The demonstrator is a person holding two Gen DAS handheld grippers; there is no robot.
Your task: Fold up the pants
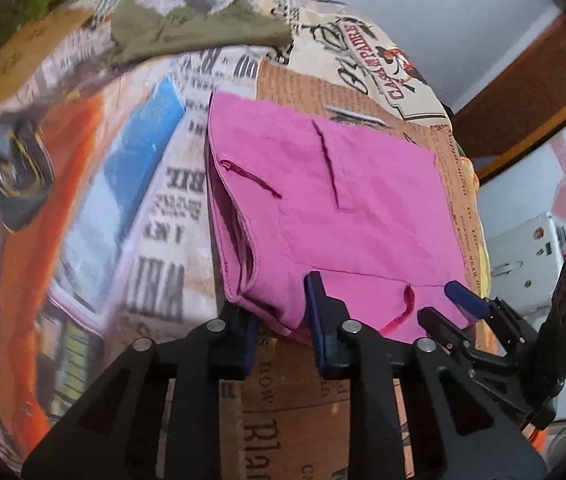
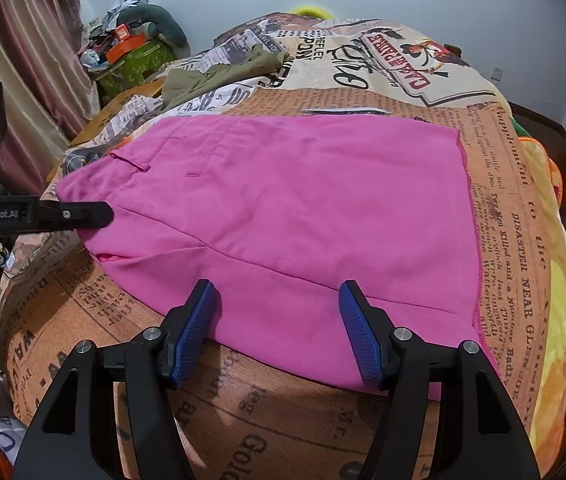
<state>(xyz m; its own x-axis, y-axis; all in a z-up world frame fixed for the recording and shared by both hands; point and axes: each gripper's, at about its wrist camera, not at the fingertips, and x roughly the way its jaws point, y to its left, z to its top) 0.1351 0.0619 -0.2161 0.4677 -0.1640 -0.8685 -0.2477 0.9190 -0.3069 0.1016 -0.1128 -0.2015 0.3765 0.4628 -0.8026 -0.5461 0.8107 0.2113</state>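
Pink pants [image 2: 303, 200] lie folded flat on a bed with a newspaper-print cover [image 2: 363, 92]. In the left wrist view my left gripper [image 1: 283, 316] is closed on the near left corner of the pink pants [image 1: 323, 200], with cloth bunched between its blue pads. It enters the right wrist view from the left as a black finger [image 2: 83, 214] on the pants' left edge. My right gripper [image 2: 279, 320] stands open over the pants' near edge, and the cloth runs under and between its blue fingers without being pinched. The left wrist view shows the right gripper [image 1: 443, 304] at the pants' near right corner.
An olive garment [image 2: 219, 72] lies crumpled at the far side of the bed. A pile of clutter [image 2: 131, 48] and a curtain [image 2: 23, 60] stand at the back left. A wooden frame [image 1: 523, 92] and a white box [image 1: 531, 248] are beyond the bed's right edge.
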